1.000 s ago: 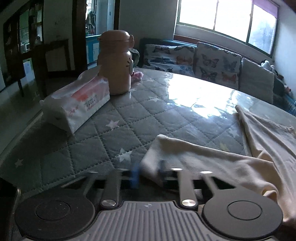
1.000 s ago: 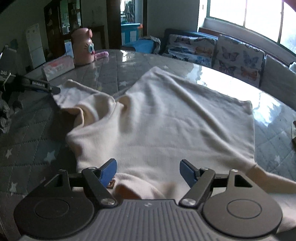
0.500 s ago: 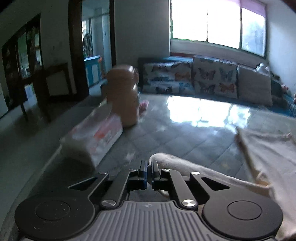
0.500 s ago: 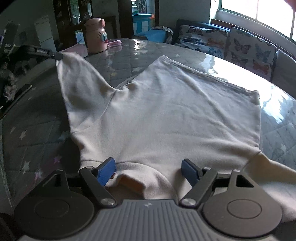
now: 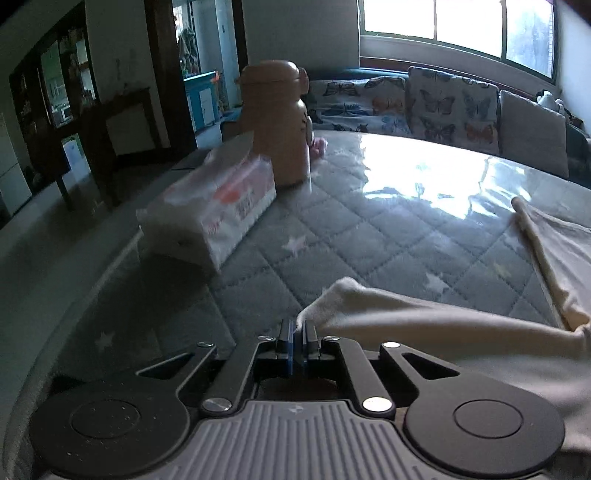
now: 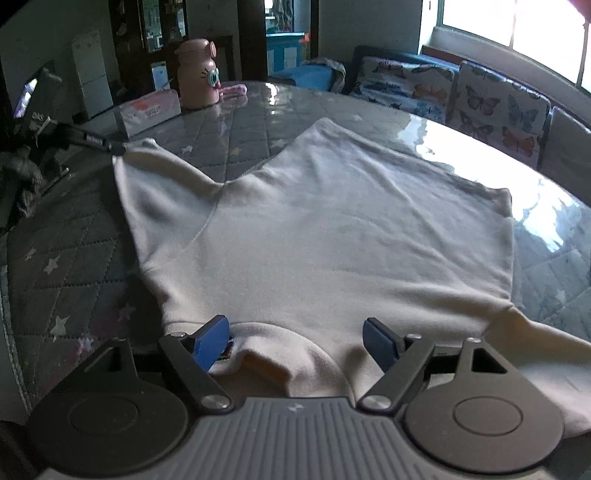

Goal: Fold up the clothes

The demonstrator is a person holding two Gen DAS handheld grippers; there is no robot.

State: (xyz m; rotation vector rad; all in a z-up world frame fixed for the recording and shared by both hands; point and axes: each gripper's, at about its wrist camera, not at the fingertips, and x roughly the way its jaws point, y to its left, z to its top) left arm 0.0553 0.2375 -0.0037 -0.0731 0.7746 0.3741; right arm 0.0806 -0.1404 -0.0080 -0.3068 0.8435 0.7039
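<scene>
A: Light?
B: Daylight from the windows [image 5: 458,22] at the back, blown out white. Hard glare on the glossy table top [image 5: 424,173]. The room's left side is dim, murky.
A: Blur?
B: Slight smear on the tissue pack [image 5: 210,206] and bottle [image 5: 280,122]. Fisheye bends edges; corners go black.

One cream shirt [image 6: 332,229], one pink bottle [image 6: 197,74], one tissue pack [image 5: 214,210] and two grippers are showing on the table [image 5: 369,229].
</scene>
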